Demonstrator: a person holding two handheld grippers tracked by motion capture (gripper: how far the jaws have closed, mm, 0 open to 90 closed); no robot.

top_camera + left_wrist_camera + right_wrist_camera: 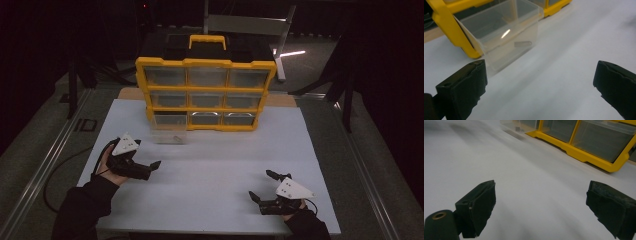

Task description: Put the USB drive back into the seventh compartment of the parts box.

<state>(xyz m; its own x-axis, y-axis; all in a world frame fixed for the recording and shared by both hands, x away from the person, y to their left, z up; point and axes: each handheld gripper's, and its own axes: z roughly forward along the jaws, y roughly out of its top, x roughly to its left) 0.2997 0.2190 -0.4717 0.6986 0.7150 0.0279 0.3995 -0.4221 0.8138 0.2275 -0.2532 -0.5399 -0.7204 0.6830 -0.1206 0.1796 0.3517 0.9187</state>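
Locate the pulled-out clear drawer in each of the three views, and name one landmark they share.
High view: the clear drawer sits left of centre, drawn out of the yellow organizer's bottom-left slot.
Left gripper view: upper centre-left, close ahead of the left gripper, a small grey piece inside.
Right gripper view: top edge, left of centre, far off.
Shared landmark: the yellow organizer frame.

Wide bare table (215, 170) lies between the left gripper (150, 160) and the right gripper (261, 186), nothing lying on it. Ahead, the yellow organizer (206, 92) walls off the far side. Its bottom-left clear drawer (169, 131) juts out onto the table, just ahead of the left gripper's spread fingers (464, 85); a small part (522, 44) lies inside.
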